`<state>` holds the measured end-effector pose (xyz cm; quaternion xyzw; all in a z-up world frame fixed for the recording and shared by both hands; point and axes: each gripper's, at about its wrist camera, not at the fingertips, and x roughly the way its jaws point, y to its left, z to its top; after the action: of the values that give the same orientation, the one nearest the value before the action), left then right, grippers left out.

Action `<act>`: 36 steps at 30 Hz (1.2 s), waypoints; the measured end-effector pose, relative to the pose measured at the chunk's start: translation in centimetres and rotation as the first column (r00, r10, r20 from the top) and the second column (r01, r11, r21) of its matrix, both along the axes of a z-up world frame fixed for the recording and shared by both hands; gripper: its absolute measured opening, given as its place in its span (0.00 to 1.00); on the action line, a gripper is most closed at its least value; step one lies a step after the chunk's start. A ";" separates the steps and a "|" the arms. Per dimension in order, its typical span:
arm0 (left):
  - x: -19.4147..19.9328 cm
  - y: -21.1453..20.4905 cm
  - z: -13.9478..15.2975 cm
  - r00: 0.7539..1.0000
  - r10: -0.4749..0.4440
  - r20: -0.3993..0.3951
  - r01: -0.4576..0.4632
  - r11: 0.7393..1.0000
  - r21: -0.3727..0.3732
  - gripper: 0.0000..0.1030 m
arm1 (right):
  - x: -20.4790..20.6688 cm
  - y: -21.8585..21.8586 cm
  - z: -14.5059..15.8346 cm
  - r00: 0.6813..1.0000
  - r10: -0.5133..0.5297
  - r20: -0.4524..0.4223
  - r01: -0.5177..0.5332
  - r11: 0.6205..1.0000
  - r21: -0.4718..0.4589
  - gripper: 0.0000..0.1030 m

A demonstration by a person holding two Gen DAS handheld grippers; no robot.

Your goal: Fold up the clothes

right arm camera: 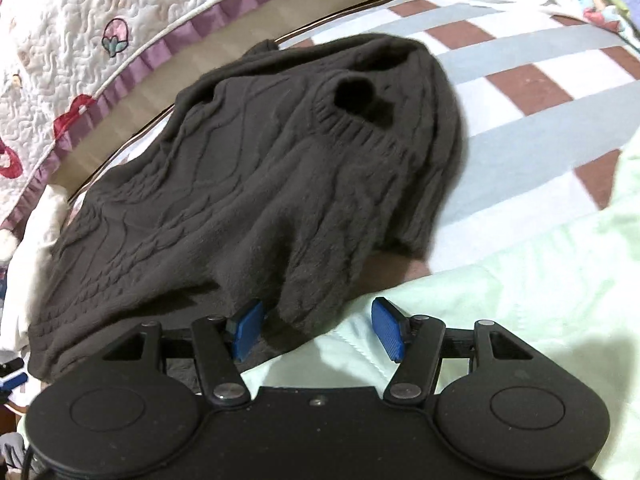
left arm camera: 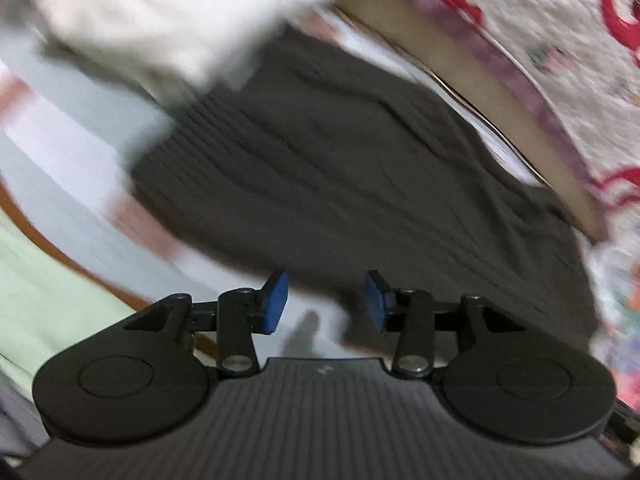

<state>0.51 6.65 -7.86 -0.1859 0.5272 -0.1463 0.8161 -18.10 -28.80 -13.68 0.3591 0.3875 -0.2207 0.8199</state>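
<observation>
sweater (right arm camera: 256, 184): dark cable-knit, lay on the striped sheet (right arm camera: 540, 92), partly bunched. Ribbed neck opening faced up, w/ one side or sleeve seemingly laid over the body. No neat rectangle yet.
sweater, left view (left arm camera: 340, 168): ribbed hem end visible, fabric mostly flat w/ wrinkles; pic was blurred, so edges unclear.
location: sweater lay between the quilt (right arm camera: 80, 40) w/ purple frill on one side and a pale green cloth (right arm camera: 520, 280) on the other; near edge overlapped the green cloth.
left gripper (left arm camera: 325, 304): jaws partway apart, nothing between the blue pads (left arm camera: 276, 304). Hovered just short of the sweater's near edge, not touching as far as I could tell.
right gripper (right arm camera: 318, 330): jaws wide apart. A drooping fold of sweater hung between them, beside the left-hand pad (right arm camera: 248, 330); pads didn't look pressed on it, so not a grip.
white garment (left arm camera: 180, 20): pale bundle beyond the sweater in left view, too blurred to say if folded.
done so far (judgement): at most a first fold, maybe one side brought in; sweater lumpy, not squared.
left to do (judgement): smooth it, bring in the other side, fold hem to neck, set aside. Other clothes may follow, can't tell how many.
stage (judgement): early-mid on this item; both grippers empty, prob. between grabs.
risk (judgement): thick knit, loose folds could slump open.
</observation>
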 end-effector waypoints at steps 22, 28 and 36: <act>0.1 -8.1 -3.8 0.991 0.119 -0.055 -0.105 0.972 0.212 0.59 | 0.7 -0.2 -0.3 0.974 0.138 0.181 -0.125 0.989 -0.084 0.54; 0.3 -7.9 -4.1 0.974 0.213 -0.083 -0.200 0.969 0.144 0.66 | 1.2 -0.3 -1.5 0.971 0.130 0.202 -0.117 0.990 -0.079 0.19; -2.6 -8.8 -1.8 0.984 0.179 -0.017 -0.177 0.980 0.094 0.01 | -0.7 -1.7 2.0 0.869 0.176 0.462 -0.195 0.981 -0.008 0.13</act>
<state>-2.06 -2.17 -9.64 -0.1963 0.5251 -0.0457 0.8269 -18.81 -30.48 -11.63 0.3780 0.2190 -0.0421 0.8985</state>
